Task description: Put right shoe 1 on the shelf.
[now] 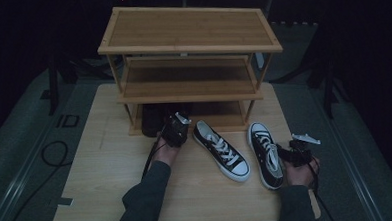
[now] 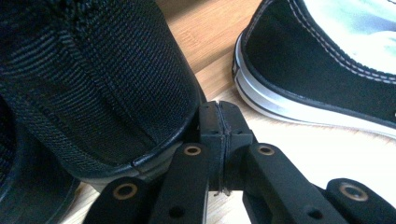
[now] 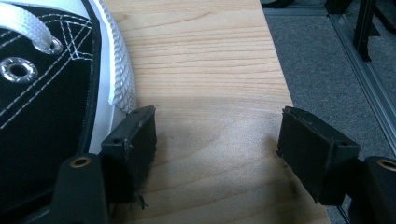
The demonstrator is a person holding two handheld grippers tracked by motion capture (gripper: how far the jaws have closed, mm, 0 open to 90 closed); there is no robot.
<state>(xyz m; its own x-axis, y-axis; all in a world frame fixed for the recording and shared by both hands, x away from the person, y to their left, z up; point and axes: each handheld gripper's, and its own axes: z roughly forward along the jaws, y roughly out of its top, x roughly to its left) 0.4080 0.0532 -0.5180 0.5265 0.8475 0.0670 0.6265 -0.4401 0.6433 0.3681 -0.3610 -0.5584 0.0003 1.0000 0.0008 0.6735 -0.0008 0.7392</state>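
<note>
Pale wooden tabletop point(image 1: 112, 189) in a dark room, left tongs point(image 2: 218, 122) pressed together beside a black fabric boot point(image 2: 93, 79) half hidden under a three-tier bamboo shoe rack point(image 1: 188, 45), right tongs point(image 3: 217, 140) apart, empty, beside a black-and-white canvas sneaker point(image 3: 42, 107).

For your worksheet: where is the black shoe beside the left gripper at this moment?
In the high view, the black shoe sits left of centre at the foot of the wooden rack, beside the left gripper.
</note>
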